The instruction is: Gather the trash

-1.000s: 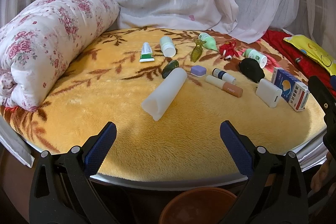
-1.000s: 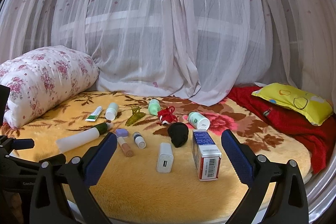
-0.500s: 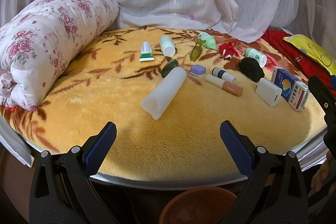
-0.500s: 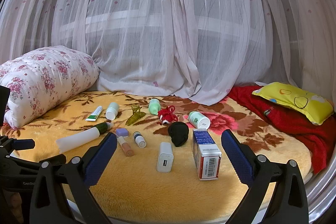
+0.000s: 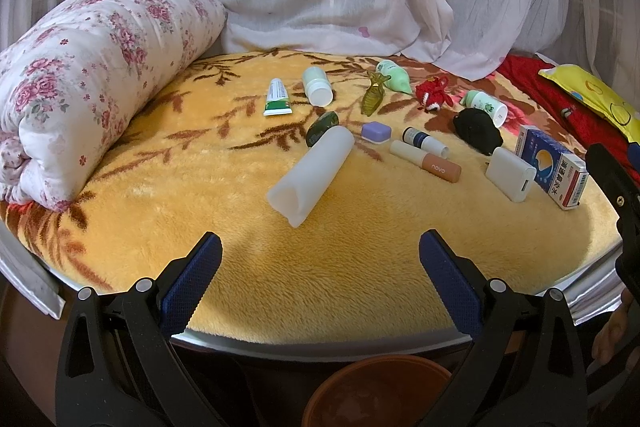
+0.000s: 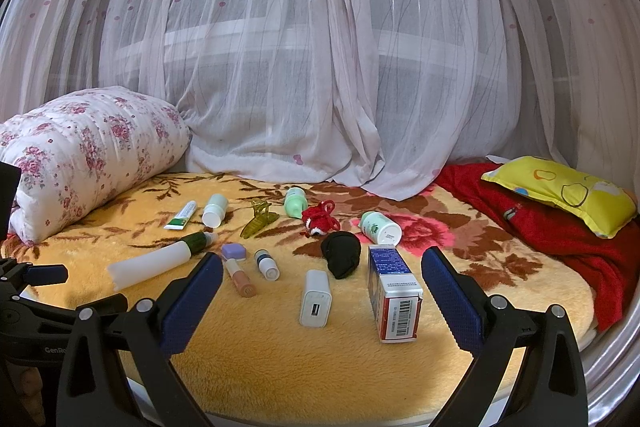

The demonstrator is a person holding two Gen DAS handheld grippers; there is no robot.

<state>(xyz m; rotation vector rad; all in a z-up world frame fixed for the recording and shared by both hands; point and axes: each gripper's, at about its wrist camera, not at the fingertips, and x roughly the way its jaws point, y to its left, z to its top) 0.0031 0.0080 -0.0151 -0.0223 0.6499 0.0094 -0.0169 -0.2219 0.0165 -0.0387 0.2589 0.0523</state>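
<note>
White tube [image 5: 311,175]: lying on its side mid-blanket, dark green cap [image 5: 322,128] pointing toward the curtain, flat crimped end pointing toward the left gripper; sitting nearest that gripper of all the items.
Small items behind tube: green-and-white toothpaste tube [image 5: 277,97], white-capped pale green bottle [image 5: 317,87], olive hair clip [image 5: 374,95], mint bottle [image 5: 393,76], red knitted charm [image 5: 432,95] lying in a loose row toward the curtain.
Items right of tube: lilac case [image 5: 376,132], blue-banded white vial [image 5: 425,140], pink-and-cream stick [image 5: 426,161], black pouch [image 5: 477,129], green-labelled bottle [image 5: 484,104], white charger [image 5: 510,174], blue-and-red medicine box [image 5: 553,167] lying apart from one another, charger just beside box.
Medicine box, right view [image 6: 394,293]: lying flat, barcode end facing the camera, sitting between the right gripper's fingers in the frame but beyond them.
Left gripper [image 5: 320,279]: hovering at the near edge of the bed, fingers spread wide, gripping nothing.
Right gripper [image 6: 322,293]: hovering over the near blanket edge, fingers likewise wide apart, gripping nothing.
Brown bin [image 5: 378,393]: showing its rim below the bed edge, under the left gripper.
Blanket [image 5: 360,267]: yellow plush with brown leaf pattern, covering the round bed.
Surroundings: floral rolled quilt [image 5: 92,75] lying at the left, red cloth [image 6: 552,231] and yellow pillow [image 6: 560,193] at the right, sheer curtain [image 6: 320,67] hanging behind.
</note>
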